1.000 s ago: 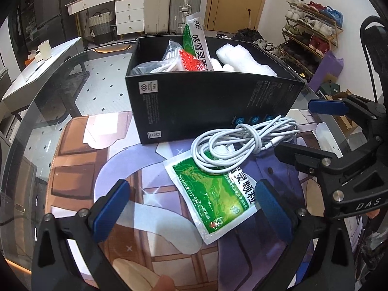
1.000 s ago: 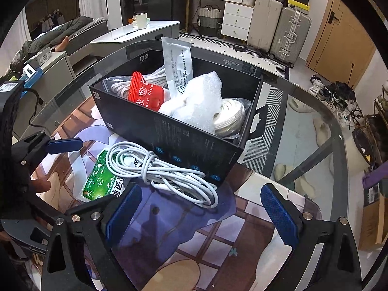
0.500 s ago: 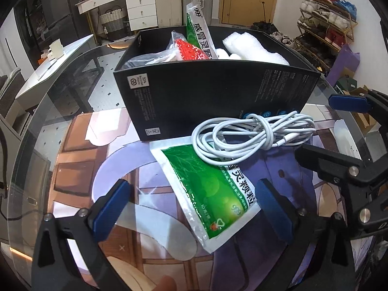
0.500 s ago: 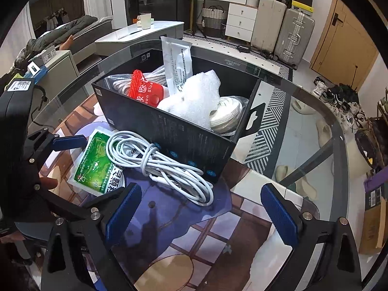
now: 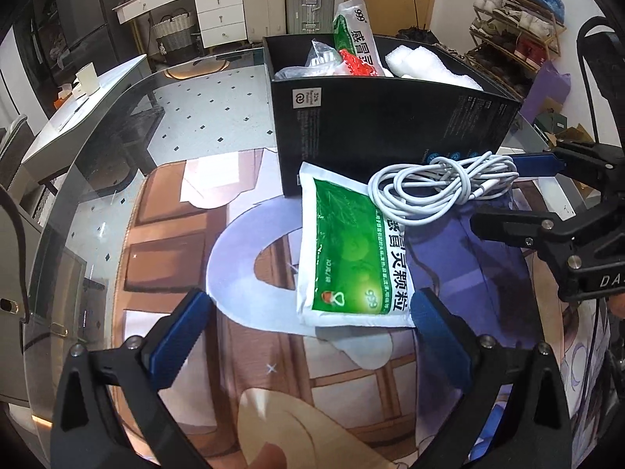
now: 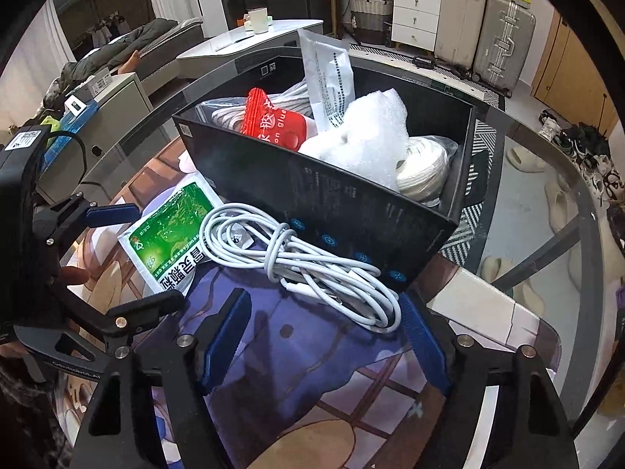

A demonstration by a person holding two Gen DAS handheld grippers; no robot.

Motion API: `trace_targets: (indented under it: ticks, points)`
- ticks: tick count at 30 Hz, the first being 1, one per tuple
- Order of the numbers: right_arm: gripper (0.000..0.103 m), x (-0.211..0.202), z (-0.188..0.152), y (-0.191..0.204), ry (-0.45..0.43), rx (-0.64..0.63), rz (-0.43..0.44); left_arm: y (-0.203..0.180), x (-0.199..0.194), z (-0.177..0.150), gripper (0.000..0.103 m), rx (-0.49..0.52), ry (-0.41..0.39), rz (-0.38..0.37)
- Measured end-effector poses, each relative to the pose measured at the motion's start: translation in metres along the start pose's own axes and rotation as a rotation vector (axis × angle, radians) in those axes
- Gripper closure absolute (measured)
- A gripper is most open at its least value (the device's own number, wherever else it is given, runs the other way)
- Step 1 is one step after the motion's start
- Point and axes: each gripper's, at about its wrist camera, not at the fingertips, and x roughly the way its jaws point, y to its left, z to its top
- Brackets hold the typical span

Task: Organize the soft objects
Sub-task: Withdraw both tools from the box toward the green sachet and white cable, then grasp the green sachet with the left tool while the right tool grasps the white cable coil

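Since the earlier frame, green sachet (image 5: pixel 349 251) now sits closer to left gripper (image 5: pixel 308 336), whose jaws stand wide apart, nothing clamped. Right gripper (image 6: pixel 322 342) jaws have just been closing, not touching white cable coil (image 6: pixel 297 258) lying ahead of them against black box (image 6: pixel 332 203), overlapping the sachet

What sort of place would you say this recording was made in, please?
Most likely a lived-in home. Suitcases stand against the wall by a white drawer unit, a shoe rack sits near the door, and the work happens on a glass table.
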Motion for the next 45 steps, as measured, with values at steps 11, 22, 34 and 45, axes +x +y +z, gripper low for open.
trace_targets:
  ticks: [11, 22, 34, 45]
  points:
    - [0.032, -0.01, -0.009, 0.024, 0.062, -0.101, 0.026, 0.009, -0.004, 0.009, 0.0, 0.081, 0.011, -0.096]
    - [0.032, 0.0, 0.009, 0.031, 0.039, -0.157, -0.052, 0.002, 0.001, 0.017, 0.003, 0.059, 0.003, -0.094]
    - [0.045, 0.021, 0.021, 0.042, 0.052, -0.194, -0.019, 0.014, -0.005, 0.011, 0.027, 0.041, -0.036, -0.084]
    - [0.059, 0.015, 0.011, 0.033, 0.057, -0.106, -0.011, 0.025, -0.011, 0.002, 0.052, 0.034, -0.056, -0.095]
